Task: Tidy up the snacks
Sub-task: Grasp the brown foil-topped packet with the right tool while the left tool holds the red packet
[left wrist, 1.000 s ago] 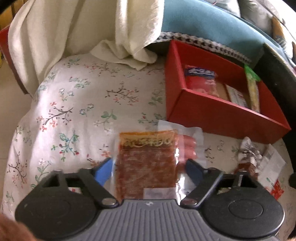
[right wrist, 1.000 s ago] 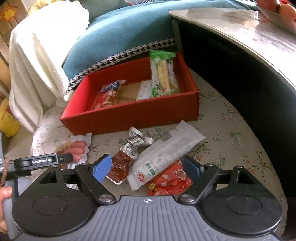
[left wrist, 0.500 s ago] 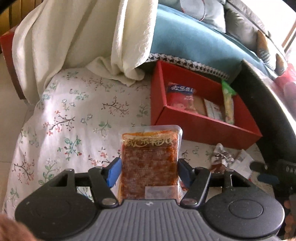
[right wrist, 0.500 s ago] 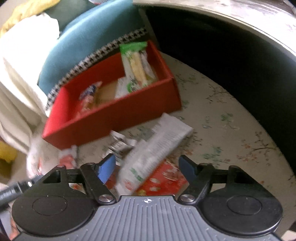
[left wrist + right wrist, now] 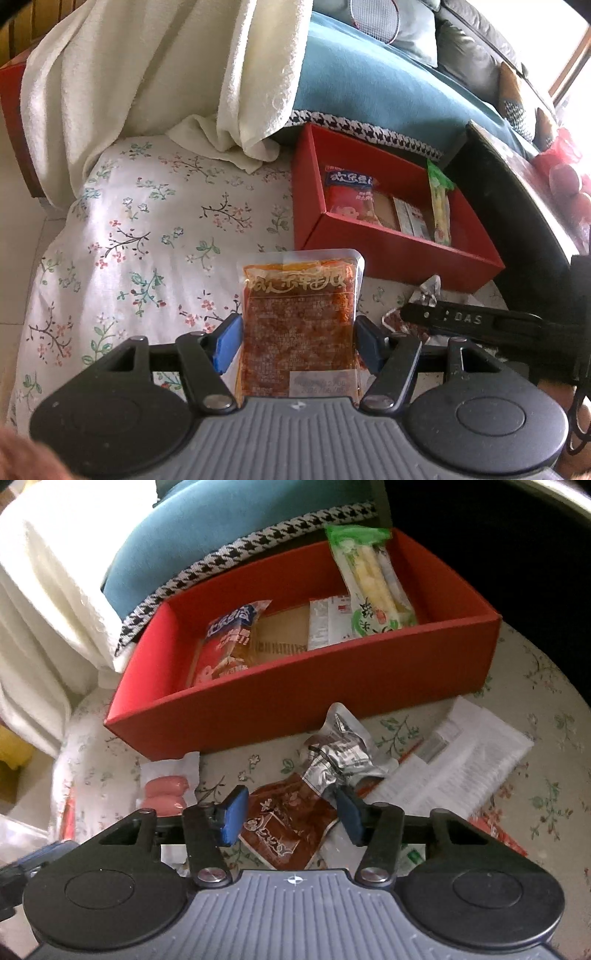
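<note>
The left claw [image 5: 298,341] grips a clear orange spicy packet [image 5: 300,325] by its side edges, lifted off the floral cushion [image 5: 147,236], with the red box [image 5: 399,254] ahead to the right. Judged from this, the carry step is in hand; next the packet must travel over the near wall and be released into the free space at the box's left end.

The right claw [image 5: 291,816] has just been narrowing around a brown sauce pouch [image 5: 288,827] lying near the box; its pads seem not yet to press it, though blur makes that uncertain.

Only the right wrist view shows the pink sausage pack [image 5: 166,790] and white wrapper [image 5: 469,764]; only the left shows the cream towel [image 5: 147,81].
</note>
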`<state>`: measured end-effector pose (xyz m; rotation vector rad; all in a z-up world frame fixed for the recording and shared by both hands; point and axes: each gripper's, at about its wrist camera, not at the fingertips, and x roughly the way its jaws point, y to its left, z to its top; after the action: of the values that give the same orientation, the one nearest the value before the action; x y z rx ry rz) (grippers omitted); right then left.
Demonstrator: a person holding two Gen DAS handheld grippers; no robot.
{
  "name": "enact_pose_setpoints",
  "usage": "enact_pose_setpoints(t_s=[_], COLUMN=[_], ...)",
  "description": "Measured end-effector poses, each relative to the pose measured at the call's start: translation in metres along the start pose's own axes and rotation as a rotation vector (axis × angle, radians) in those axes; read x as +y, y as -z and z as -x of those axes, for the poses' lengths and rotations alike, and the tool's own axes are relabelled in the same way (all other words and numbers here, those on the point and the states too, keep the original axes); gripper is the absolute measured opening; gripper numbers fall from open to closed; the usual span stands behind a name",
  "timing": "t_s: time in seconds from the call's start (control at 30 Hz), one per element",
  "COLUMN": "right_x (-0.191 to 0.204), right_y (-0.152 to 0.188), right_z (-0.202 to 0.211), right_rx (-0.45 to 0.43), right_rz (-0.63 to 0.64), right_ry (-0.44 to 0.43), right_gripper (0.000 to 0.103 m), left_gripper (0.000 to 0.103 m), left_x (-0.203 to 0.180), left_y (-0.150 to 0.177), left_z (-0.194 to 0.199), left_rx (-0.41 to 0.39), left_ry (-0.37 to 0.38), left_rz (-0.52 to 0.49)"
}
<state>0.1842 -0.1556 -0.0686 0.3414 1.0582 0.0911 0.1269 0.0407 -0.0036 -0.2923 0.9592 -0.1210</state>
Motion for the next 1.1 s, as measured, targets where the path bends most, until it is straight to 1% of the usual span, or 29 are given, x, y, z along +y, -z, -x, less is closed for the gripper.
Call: enact_pose_setpoints(t_s=[0.07, 0.1, 0.13, 0.17, 0.2, 0.23, 0.3, 0.33, 0.4, 0.43, 0.47, 0.5, 0.53, 0.57, 0.63, 0.7, 0.73, 0.77, 0.83, 0.87, 0.93, 0.97, 1.03, 1.1], right_x=[0.003, 0.004, 0.005, 0.006, 0.006, 0.004, 0.002, -0.001, -0.014, -0.023, -0.030, -0.033, -0.036, -0.036, -0.032, -0.021, -0.011, -0.002, 0.021, 0.029, 0.035, 0.035, 0.030, 0.024], right_y=[0.001, 0.001, 0.002, 0.003, 0.004, 0.005, 0.002, 0.002, -0.001, -0.004, -0.007, -0.009, -0.010, -0.011, -0.011, -0.009, -0.006, -0.004, 0.004, 0.009, 0.017, 0.021, 0.029, 0.038], right_z=[-0.001, 0.000, 0.001, 0.003, 0.004, 0.005, 0.007, 0.010, 0.013, 0.013, 0.014, 0.015, 0.016, 0.016, 0.011, 0.002, -0.004, -0.005, -0.010, -0.010, -0.003, 0.002, 0.017, 0.029], right_rx=[-0.008, -0.007, -0.006, -0.002, 0.008, 0.020, 0.046, 0.054, 0.046, 0.045, 0.038, 0.031, 0.021, 0.007, -0.016, -0.010, -0.010, -0.026, -0.031, -0.031, -0.002, 0.016, 0.037, 0.042], right_rz=[0.028, 0.040, 0.054, 0.078, 0.102, 0.113, 0.145, 0.157, 0.082, 0.021, -0.039, -0.084, -0.124, -0.155, -0.192, -0.199, -0.170, -0.113, 0.031, 0.107, 0.213, 0.254, 0.297, 0.306], right_ry=[0.016, 0.020, 0.031, 0.048, 0.050, 0.029, 0.009, 0.015, 0.013, 0.000, -0.007, -0.018, -0.037, -0.048, -0.017, 0.004, 0.027, 0.075, 0.161, 0.175, 0.148, 0.138, 0.111, 0.108], right_gripper=[0.061, 0.058, 0.046, 0.038, 0.036, 0.030, 0.028, 0.028, 0.029, 0.033, 0.047, 0.056, 0.073, 0.081, 0.081, 0.079, 0.078, 0.075, 0.064, 0.063, 0.059, 0.055, 0.055, 0.054], left_gripper=[0.058, 0.058, 0.058, 0.058, 0.058, 0.058, 0.058, 0.058, 0.058, 0.058, 0.058, 0.058, 0.058, 0.058, 0.058, 0.059, 0.059, 0.059, 0.059, 0.059, 0.059, 0.059, 0.059, 0.059], left_x=[-0.001, -0.001, -0.001, 0.000, 0.001, 0.002, 0.002, 0.002, 0.003, 0.003, 0.003, 0.003, 0.003, 0.004, 0.005, 0.008, 0.010, 0.012, 0.013, 0.013, 0.013, 0.012, 0.011, 0.006], left_y=[0.002, 0.003, 0.004, 0.004, 0.004, 0.003, 0.003, 0.003, 0.003, 0.003, 0.003, 0.003, 0.003, 0.003, 0.003, 0.002, 0.001, 0.000, -0.001, -0.002, -0.002, -0.001, 0.001, 0.005], left_z=[-0.001, -0.002, -0.002, -0.002, -0.003, -0.003, -0.003, -0.002, -0.002, -0.003, -0.003, -0.003, -0.001, 0.000, 0.002, 0.005, 0.007, 0.009, 0.012, 0.014, 0.018, 0.019, 0.018, 0.013], left_rx=[0.006, 0.008, 0.009, 0.012, 0.015, 0.015, 0.015, 0.015, 0.013, 0.014, 0.015, 0.015, 0.014, 0.013, 0.011, 0.008, 0.006, 0.004, 0.001, -0.001, -0.003, -0.001, 0.009, 0.033], left_ry=[-0.003, -0.007, -0.010, -0.012, -0.012, -0.012, -0.004, -0.002, -0.007, -0.006, -0.002, 0.001, 0.005, 0.006, 0.011, 0.016, 0.017, 0.020, 0.030, 0.038, 0.055, 0.062, 0.064, 0.059], left_rz=[-0.013, -0.017, -0.019, -0.019, -0.015, -0.008, -0.003, -0.008, -0.006, -0.001, 0.005, 0.007, 0.008, 0.007, 0.007, 0.015, 0.024, 0.030, 0.034, 0.033, 0.024, 0.014, -0.003, -0.034])
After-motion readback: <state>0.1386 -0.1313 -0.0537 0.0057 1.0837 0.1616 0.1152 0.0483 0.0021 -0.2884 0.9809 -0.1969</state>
